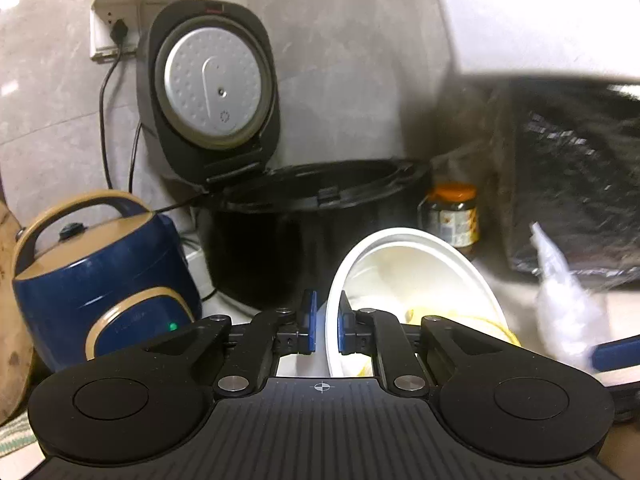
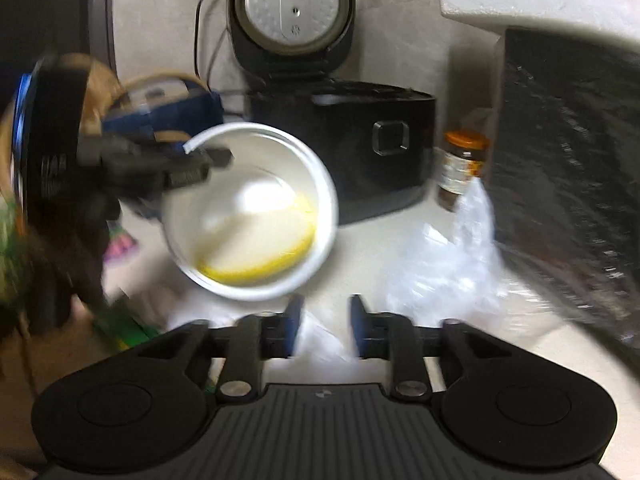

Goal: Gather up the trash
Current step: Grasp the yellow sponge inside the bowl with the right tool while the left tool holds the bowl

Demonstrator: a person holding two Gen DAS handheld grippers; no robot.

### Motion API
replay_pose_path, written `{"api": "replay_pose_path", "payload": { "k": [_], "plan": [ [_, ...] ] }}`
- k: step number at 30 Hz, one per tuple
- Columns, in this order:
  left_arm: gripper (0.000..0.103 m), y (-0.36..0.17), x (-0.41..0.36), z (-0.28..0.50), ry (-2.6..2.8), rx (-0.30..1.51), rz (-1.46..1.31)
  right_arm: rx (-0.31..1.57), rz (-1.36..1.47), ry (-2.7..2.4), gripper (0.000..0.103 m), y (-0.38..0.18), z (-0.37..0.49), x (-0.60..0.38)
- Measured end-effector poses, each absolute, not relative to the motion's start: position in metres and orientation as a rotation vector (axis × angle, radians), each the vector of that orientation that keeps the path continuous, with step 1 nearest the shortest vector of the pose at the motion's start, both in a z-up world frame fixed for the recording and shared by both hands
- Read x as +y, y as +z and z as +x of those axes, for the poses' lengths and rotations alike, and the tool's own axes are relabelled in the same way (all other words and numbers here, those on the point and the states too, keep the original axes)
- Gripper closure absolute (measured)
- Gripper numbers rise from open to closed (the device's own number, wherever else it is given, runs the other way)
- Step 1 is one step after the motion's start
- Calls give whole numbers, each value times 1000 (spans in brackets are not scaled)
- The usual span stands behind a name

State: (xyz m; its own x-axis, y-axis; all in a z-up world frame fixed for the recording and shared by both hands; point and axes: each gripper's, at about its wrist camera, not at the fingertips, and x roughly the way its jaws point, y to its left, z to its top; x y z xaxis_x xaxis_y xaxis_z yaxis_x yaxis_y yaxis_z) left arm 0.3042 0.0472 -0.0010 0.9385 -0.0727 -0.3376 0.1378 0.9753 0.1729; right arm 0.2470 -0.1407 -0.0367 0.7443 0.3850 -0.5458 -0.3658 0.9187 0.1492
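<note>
**White bowl pinched by its rim above a crowded counter**

On the pale counter [image 2: 360, 264], among kitchen appliances, the left gripper [image 1: 324, 326] is clamped on the rim of a white disposable bowl [image 1: 420, 264], one blue pad outside the wall and one inside. The bowl is tilted, its mouth turned toward the right gripper's camera, and a yellow residue [image 2: 260, 268] lies along its lower inner edge. From the right wrist view the bowl appears lifted off the counter, though the blur makes this hard to confirm.

The right gripper [image 2: 325, 326] is released, its blue pads apart with nothing pressed between them; something white lies on the counter below the gap. Just right of it sits a crumpled clear plastic bag [image 2: 448, 256], resting on the counter against a black foil-like bag [image 2: 560, 184].

Behind the bowl stands a black rice cooker [image 1: 304, 216] with its lid raised, showing the silver inner plate. A blue and tan cooker [image 1: 100, 276] stands to its left, a green light lit on its front. A jar with an orange lid [image 1: 452, 216] stands between the black cooker and the black bag.
</note>
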Motion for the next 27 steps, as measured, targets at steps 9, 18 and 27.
{"api": "replay_pose_path", "payload": {
  "k": [9,18,27],
  "plan": [
    [89,15,39,281,-157,301,166,750,461,492,67,-40,290,-152],
    [86,-3,65,310,-48,469,45,625,432,446,91,-9,271,-168],
    [82,-27,168,342,18,657,-537,646,321,330,91,-18,263,-185]
  ]
}}
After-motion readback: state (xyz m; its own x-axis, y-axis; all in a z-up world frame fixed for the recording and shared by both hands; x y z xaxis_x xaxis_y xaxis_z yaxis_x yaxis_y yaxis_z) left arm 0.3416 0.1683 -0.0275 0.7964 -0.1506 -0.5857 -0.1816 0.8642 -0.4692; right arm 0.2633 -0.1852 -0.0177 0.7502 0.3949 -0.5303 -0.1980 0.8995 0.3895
